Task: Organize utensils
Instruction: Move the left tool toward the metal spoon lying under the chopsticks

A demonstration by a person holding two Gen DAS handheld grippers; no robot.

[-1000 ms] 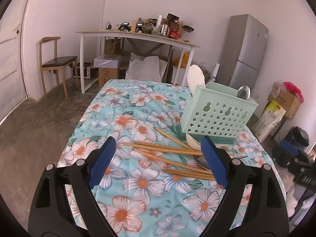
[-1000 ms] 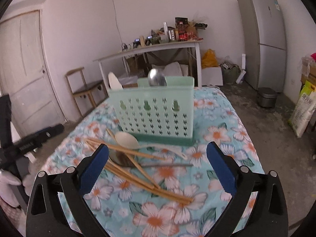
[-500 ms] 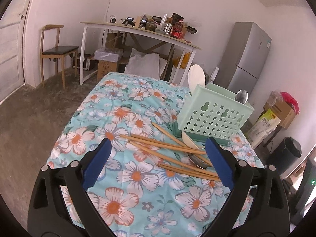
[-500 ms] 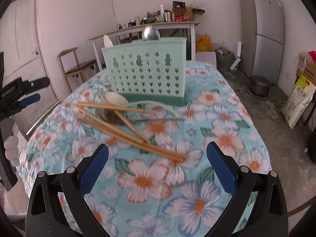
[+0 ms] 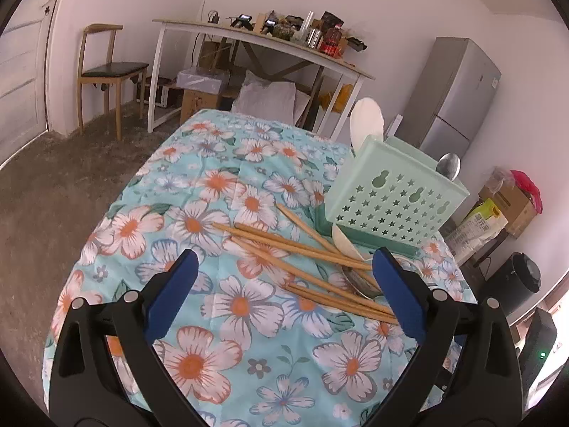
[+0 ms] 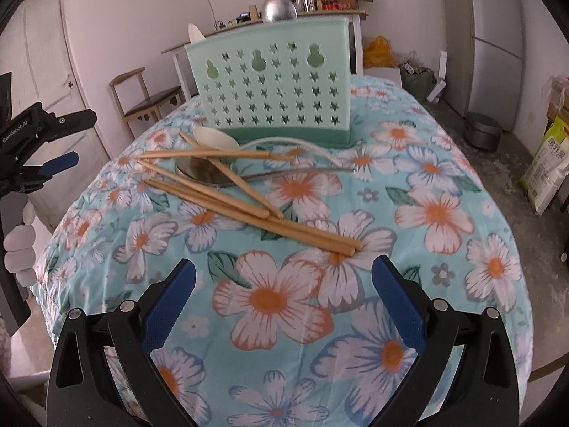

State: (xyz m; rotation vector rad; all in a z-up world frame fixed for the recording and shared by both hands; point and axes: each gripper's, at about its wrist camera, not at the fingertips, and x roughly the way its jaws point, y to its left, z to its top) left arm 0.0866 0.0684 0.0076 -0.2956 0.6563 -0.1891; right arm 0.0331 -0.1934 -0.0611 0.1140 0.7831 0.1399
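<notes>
Left wrist view: the left hand-held gripper [image 5: 282, 290] hangs over the flowered desk [image 5: 220, 163] with its jaws spread wide; they have just been opening, and nothing sits between the pads. The wooden chopsticks [image 5: 302, 267] lie crossed in a loose heap just ahead and to its right, over a metal spoon [image 5: 359, 281] and beside a white spoon [image 5: 343, 243]. The green holder [image 5: 391, 203] stands right behind them, with a white spoon and a metal one already standing upright in it.

Right wrist view: the right hand-held gripper [image 6: 282, 297] is likewise wide open and empty, hanging low over the cloth. The thick ends of the chopsticks [image 6: 249, 210] lie just in front of it, apart from the pads. The metal spoon [image 6: 209, 174] and white spoon [image 6: 220, 140] lie further on, at the foot of the holder [image 6: 274, 85]. The other gripper shows at the left edge, gripped by a gloved hand [image 6: 16, 249].

The step looks like a first pick from the heap, probably by the right side. It would go best by taking one topmost chopstick near its thick end, pads square across the shaft, since a pinch on crossed sticks could drag the others or roll one off the desk.
</notes>
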